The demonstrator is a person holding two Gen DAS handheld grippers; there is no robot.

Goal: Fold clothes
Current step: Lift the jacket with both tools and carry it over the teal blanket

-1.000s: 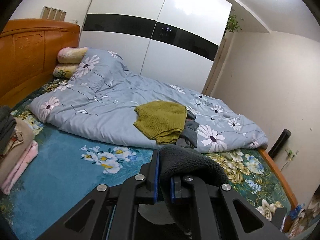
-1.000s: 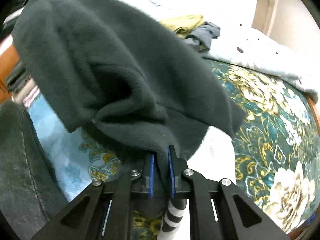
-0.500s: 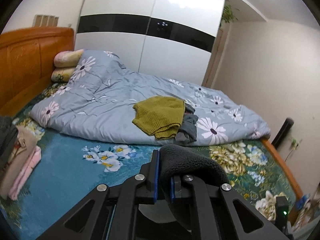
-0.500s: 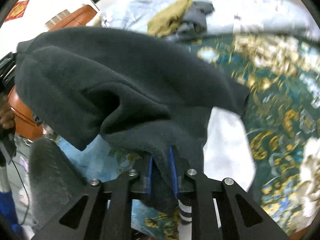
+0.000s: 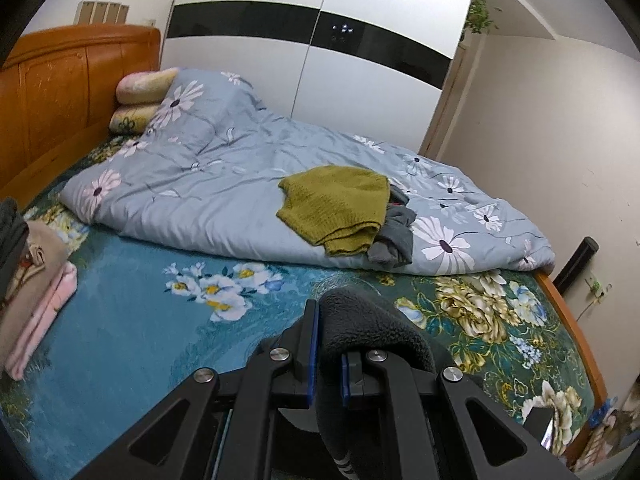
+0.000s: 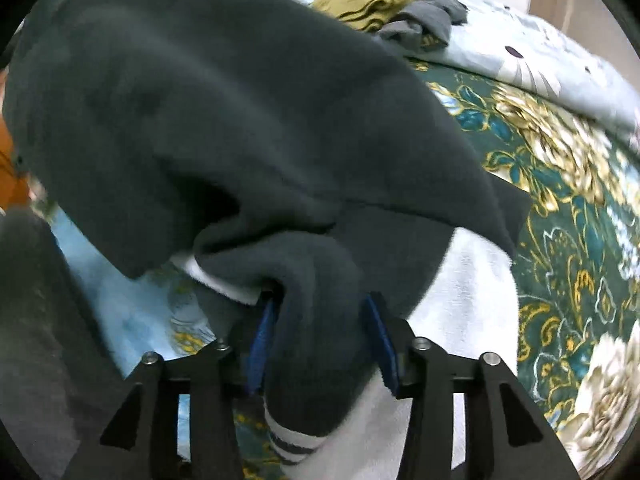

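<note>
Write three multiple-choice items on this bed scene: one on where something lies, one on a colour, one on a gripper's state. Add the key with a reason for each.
1. Where does the knitted sweater lie?
A. on the grey flowered quilt
B. on the folded stack
C. against the headboard

2. What colour is that sweater?
A. pink
B. olive green
C. white

3. How does the left hand-held gripper stand?
A. wide open, empty
B. out of view
C. shut on the dark fleece garment

Key: A, it rests on the quilt beside grey clothes; B, its knit is olive green; C, its blue pads pinch a fold of fleece. The right hand-held gripper has just been opening, with the fleece between its pads.
</note>
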